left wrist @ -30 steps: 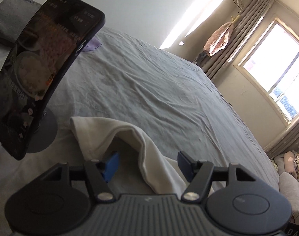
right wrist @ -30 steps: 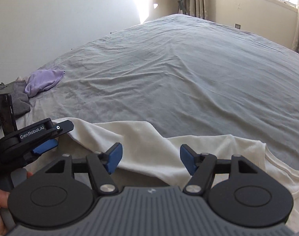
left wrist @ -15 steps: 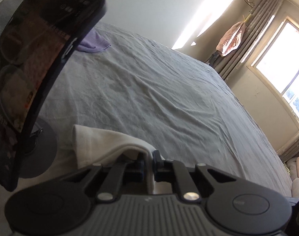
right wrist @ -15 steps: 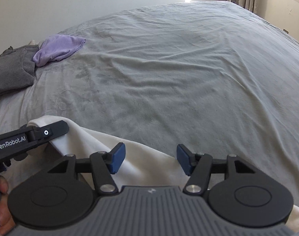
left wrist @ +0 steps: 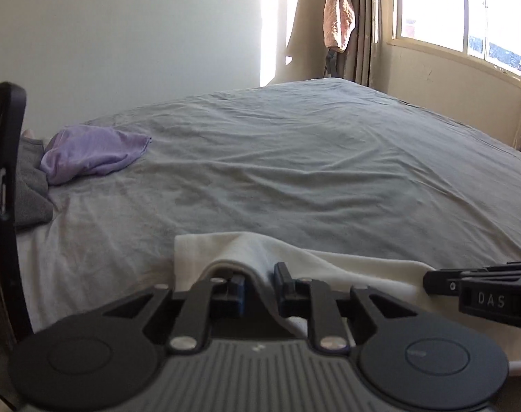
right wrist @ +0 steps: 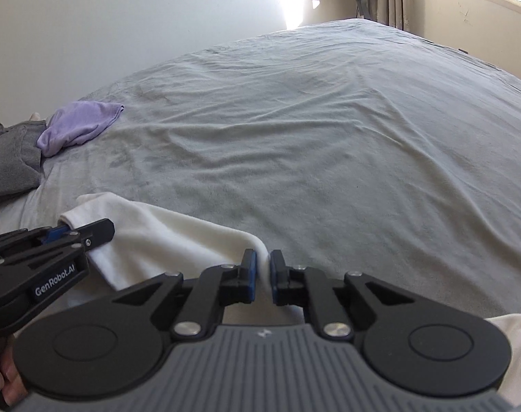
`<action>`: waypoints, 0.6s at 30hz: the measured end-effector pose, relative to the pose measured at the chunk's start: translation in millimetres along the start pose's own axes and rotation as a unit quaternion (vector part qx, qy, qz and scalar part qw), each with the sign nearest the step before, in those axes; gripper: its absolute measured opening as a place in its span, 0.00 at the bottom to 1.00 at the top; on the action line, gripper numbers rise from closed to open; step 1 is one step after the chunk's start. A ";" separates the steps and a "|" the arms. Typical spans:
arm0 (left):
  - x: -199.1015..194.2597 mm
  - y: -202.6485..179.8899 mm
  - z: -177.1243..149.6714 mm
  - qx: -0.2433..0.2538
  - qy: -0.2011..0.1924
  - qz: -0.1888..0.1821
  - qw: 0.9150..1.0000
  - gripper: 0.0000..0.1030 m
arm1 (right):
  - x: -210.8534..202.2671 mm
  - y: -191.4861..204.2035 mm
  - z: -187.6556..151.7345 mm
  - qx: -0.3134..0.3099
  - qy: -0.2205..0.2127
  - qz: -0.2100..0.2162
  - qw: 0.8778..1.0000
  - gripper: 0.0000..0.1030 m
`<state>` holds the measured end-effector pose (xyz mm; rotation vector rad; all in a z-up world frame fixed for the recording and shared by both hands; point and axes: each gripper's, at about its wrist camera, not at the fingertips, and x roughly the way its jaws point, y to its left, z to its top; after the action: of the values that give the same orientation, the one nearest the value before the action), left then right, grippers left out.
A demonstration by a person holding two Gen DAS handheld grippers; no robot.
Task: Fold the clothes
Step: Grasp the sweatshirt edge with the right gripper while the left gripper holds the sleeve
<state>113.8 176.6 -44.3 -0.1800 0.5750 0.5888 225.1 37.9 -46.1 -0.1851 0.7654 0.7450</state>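
On the near edge of the wrinkled grey bedsheet (right wrist: 329,158) lies a cream-white cotton garment (right wrist: 164,237); left gripper (left wrist: 258,286) pinches its raised fold, right gripper (right wrist: 263,273) pinches its edge.

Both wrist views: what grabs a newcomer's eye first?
Both tools shut on the cream white cotton garment at the near edge of the wide grey bedsheet: the left tool pinches a raised fold, the right tool another bunch. Farther back left, a crumpled lilac cloth lies against a dark grey folded garment.
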 end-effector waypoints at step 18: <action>7.0 23.1 4.0 -0.076 0.002 0.039 0.996 0.39 | 0.1 2.0 2.2 0.007 -0.013 -0.001 1.000 0.14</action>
<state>107.2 200.2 -44.9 -0.3041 0.5420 0.7080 225.0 40.4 -44.4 -0.1634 0.7463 0.7393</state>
